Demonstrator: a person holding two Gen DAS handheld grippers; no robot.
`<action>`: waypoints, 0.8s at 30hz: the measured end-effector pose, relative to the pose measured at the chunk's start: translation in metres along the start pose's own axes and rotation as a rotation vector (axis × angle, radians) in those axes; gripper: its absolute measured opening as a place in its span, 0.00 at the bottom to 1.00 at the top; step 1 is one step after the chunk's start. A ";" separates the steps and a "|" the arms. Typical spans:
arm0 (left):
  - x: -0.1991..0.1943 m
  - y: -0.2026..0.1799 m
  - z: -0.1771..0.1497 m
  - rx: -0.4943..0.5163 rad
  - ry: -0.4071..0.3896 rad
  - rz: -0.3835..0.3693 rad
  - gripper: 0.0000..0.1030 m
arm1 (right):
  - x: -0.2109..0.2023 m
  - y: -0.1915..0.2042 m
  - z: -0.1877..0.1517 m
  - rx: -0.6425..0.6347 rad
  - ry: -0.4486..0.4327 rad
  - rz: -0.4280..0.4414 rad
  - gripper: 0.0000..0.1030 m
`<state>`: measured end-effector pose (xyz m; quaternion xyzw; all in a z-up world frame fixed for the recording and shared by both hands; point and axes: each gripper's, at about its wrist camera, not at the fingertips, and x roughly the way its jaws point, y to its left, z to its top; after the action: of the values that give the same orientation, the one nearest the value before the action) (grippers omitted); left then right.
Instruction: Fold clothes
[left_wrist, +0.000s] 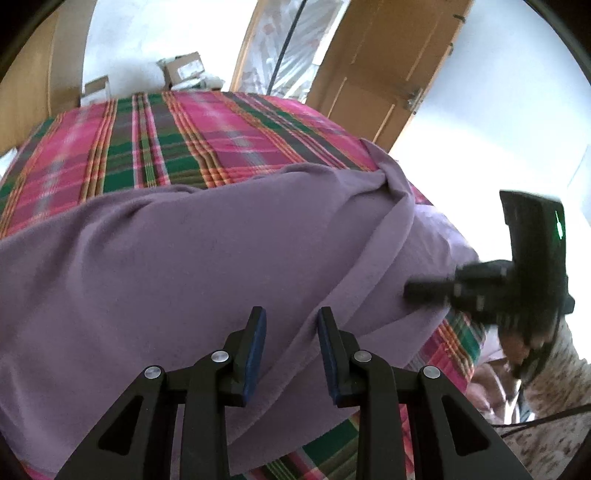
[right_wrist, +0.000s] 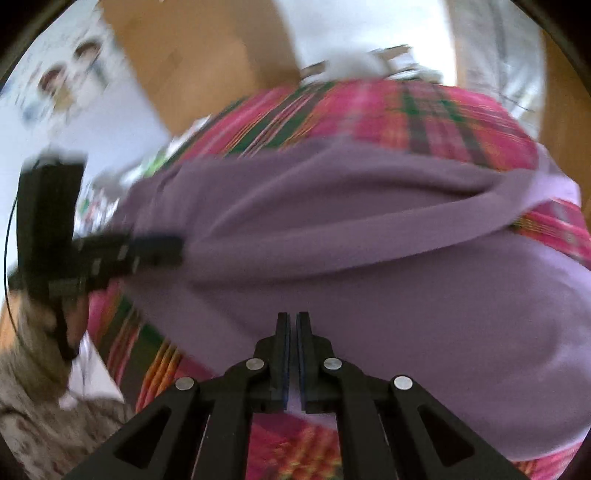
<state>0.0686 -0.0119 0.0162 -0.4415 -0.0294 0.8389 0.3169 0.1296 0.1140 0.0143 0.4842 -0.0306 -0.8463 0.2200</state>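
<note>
soft purple garment (left_wrist: 184, 266), plaid cloth (left_wrist: 166, 140)

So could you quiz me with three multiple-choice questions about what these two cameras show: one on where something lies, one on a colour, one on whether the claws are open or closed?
1. Where does the purple garment lie?
A. On the plaid bedspread
B. On a wooden floor
C. Inside a cardboard box

2. What colour are the pads on the left gripper fingers?
A. Red
B. Blue
C. White

3. How do the jaws of the right gripper stand?
A. Spread wide
B. Almost together, with only a thin slit between them
C. Out of view

Answers:
1. A, the pink and green checks show all round the garment.
2. B, blue strips line the inner faces of both fingers.
3. B, the right wrist view shows the fingers nearly touching over the garment's near edge.
</note>
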 end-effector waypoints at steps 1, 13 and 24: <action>0.000 0.001 0.000 -0.007 0.001 -0.005 0.29 | 0.003 0.005 -0.002 -0.014 0.013 0.014 0.04; -0.009 -0.004 -0.001 -0.005 -0.025 -0.007 0.29 | -0.019 0.053 -0.012 -0.132 -0.053 0.034 0.04; -0.029 0.013 -0.009 -0.052 -0.053 0.035 0.29 | 0.016 0.095 0.000 -0.286 -0.095 -0.054 0.28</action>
<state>0.0809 -0.0407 0.0271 -0.4274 -0.0518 0.8547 0.2899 0.1549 0.0218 0.0262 0.4082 0.0929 -0.8695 0.2621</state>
